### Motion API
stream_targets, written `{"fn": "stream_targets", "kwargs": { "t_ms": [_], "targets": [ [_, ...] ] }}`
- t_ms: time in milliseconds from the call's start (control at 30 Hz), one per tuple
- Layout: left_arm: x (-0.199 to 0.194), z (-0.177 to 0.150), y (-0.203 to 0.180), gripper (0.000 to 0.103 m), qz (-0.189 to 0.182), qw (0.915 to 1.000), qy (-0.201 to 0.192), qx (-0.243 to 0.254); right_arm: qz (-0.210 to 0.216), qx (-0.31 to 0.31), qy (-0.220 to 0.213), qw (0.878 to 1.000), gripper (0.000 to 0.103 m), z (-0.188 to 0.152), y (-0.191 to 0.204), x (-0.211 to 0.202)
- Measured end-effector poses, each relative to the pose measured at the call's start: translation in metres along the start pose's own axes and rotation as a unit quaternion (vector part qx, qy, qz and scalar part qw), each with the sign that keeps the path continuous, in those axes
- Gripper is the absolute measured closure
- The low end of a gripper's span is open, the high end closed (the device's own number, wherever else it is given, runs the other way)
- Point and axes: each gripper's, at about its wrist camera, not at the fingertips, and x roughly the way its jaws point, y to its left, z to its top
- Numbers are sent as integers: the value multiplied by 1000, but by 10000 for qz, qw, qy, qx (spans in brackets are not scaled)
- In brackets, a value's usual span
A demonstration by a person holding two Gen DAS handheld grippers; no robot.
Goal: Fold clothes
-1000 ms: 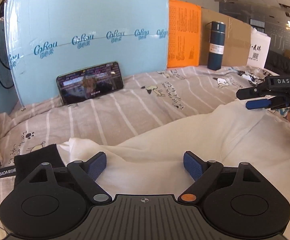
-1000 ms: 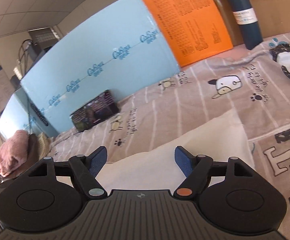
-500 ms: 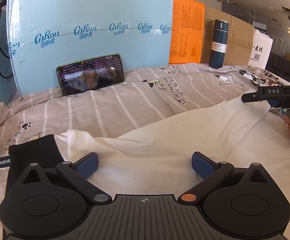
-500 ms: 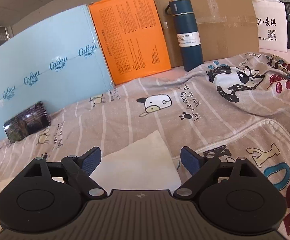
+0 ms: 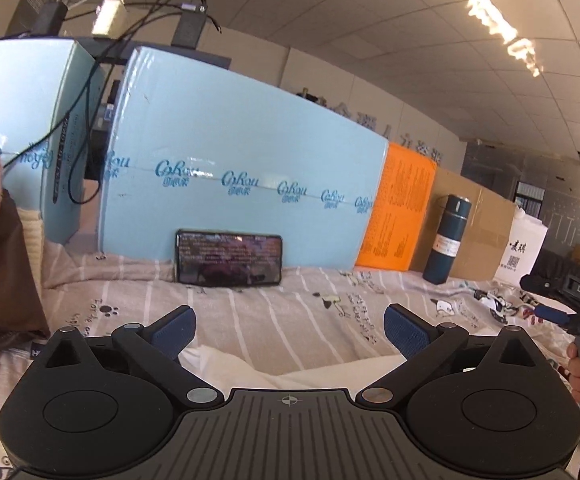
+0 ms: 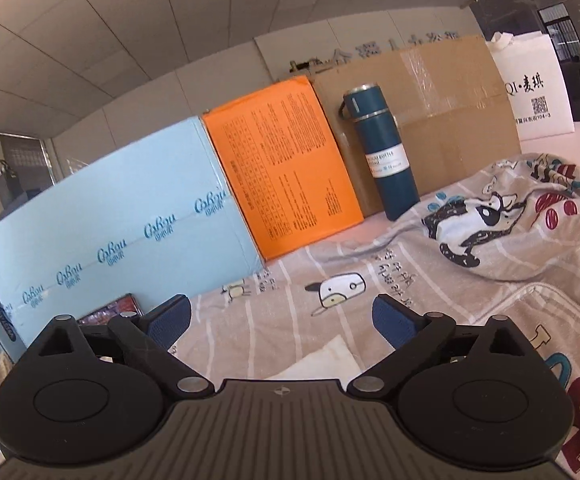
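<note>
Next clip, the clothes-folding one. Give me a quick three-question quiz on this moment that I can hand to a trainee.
1. True or false: the left gripper is clamped on the white garment.
2. Which item stands upright in front of the cardboard box? A) dark blue bottle B) phone C) orange sheet
3. Fill in: the phone leans against the light ___ board.

Key
1. False: both its fingers are spread, with nothing between them. The right gripper is open too.
2. A.
3. blue.
</note>
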Motion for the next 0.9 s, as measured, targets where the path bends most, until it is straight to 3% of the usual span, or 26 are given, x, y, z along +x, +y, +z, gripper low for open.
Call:
{"fn": "stream_targets", "kwargs": {
  "t_ms": [133,233,333,433,667,767,900],
  "targets": [
    [-45,-2,-9,0,50,9971,-423,633,587,-240,-628,9960,0,15,12,-62],
    [-80,-10,-18,0,184,9907,-552,1226,551,-674,-840,9927,0,23,15,-101],
    [-108,-18,-27,0,52,9850,-354,1686,336,-1427,-785,9861,0,20,20,-128],
    [-133,-31,-40,0,-415,9781,37,2040,341,-2014,-522,9775,0,7,23,-145],
    [-161,-62,-82,0,-1449,9594,677,2323,1015,-2274,553,9669,0,-35,21,-151],
    [-161,-79,-95,0,-1894,9473,983,2388,1369,-2503,854,9546,0,-53,26,-155],
    [-158,-101,-107,3,-2011,9326,1273,2714,1537,-2599,996,9481,0,-65,29,-158]
  ]
}}
